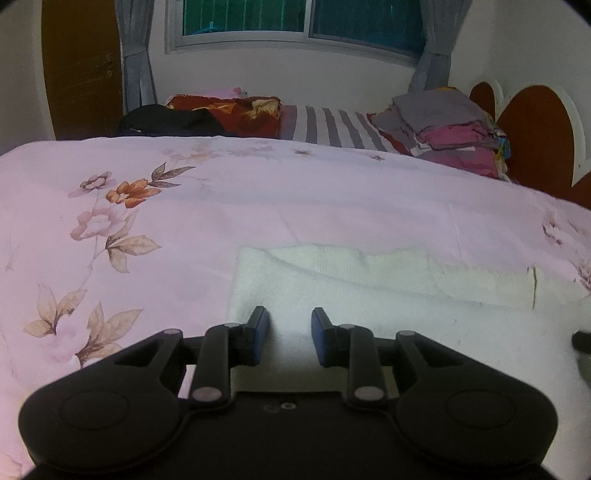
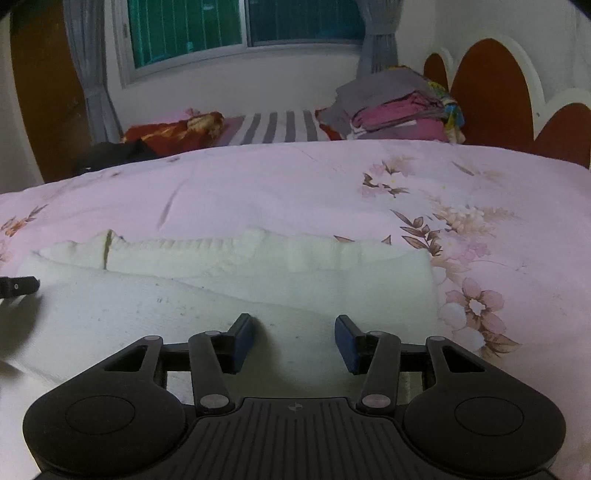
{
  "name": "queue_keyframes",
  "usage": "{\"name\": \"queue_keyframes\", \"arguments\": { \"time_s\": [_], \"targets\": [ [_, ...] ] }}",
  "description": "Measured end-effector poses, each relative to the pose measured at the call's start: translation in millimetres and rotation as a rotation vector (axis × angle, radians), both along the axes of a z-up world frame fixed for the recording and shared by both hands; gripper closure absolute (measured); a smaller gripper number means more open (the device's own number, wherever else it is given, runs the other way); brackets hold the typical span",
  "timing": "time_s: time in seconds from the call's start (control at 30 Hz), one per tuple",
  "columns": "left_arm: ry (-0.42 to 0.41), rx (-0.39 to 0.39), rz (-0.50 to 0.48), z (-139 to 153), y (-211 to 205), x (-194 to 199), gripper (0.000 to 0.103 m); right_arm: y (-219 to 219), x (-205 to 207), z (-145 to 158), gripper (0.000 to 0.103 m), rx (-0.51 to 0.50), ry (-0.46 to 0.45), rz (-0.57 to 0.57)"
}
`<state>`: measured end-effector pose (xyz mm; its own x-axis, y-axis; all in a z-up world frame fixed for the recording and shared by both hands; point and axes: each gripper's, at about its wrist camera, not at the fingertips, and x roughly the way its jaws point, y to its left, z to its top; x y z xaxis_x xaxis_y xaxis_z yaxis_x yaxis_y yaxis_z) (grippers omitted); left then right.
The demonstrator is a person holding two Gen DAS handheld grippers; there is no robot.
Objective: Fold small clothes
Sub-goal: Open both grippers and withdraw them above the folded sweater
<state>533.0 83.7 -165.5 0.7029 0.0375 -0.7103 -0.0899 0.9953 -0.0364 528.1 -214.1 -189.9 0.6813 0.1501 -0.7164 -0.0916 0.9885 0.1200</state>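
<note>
White garment [image 1: 369,295]: a pale knitted piece, lying flat on the bed [image 1: 221,206], with its far edge turned over into a ribbed band running left to right; it also fills the near ground of the right wrist view [image 2: 221,288].
Garment position: on the pink floral bed cover, at the near edge, directly under both tools.
Left hand-held gripper [image 1: 289,332]: jaws parted, blue pads facing each other with a clear gap, nothing between them; the fingers sit low over the left part of the garment, whether touching it cannot be told.
Right hand-held gripper [image 2: 294,341]: jaws spread wide, gap bare of cloth; the fingers are over the right part of the garment, near its right-hand edge.
Mutual view: a dark tip of the left tool shows at the left margin of the right wrist view [image 2: 18,286].
Folded pile [image 1: 454,129]: grey and magenta cloths stacked at the far right of the bed, beside the headboard [image 1: 535,136].
Far bedding: a striped sheet [image 1: 325,125], a red patterned cloth [image 1: 240,110] and a black item [image 1: 166,120] beyond the cover.
Window [image 1: 295,22]: above the far side, grey curtains either side.
</note>
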Motion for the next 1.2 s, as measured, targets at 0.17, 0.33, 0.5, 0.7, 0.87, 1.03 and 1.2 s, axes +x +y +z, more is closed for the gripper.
{"name": "queue_keyframes", "arguments": {
  "time_s": [0.17,0.33,0.5,0.7,0.87,1.03,1.2],
  "targets": [
    [0.002,0.038,-0.011,0.8,-5.1,-3.0,0.071,6.9,-8.7,5.8,0.055,-0.023,0.017,0.026],
    [0.012,0.049,-0.005,3.9,-4.8,-6.6,0.056,1.8,-17.3,9.7,0.055,-0.019,0.000,0.009],
    [0.018,0.050,0.003,9.1,-6.5,-17.5,0.042,5.1,-29.2,17.9,0.055,0.010,-0.008,0.019],
    [0.005,0.039,-0.035,15.3,-17.5,-40.8,0.042,3.7,-40.6,17.6,0.055,0.016,0.001,0.015],
    [0.020,0.059,-0.059,0.9,-24.4,-52.6,0.035,4.3,-49.0,7.6,0.055,-0.038,0.031,0.045],
    [0.030,0.064,-0.038,4.0,-24.2,-53.4,0.034,-5.6,-53.8,8.5,0.055,-0.033,0.042,0.050],
    [0.034,0.077,-0.011,10.1,-25.4,-64.9,0.036,-16.8,-69.1,18.2,0.055,-0.014,0.020,0.060]
  ]
}}
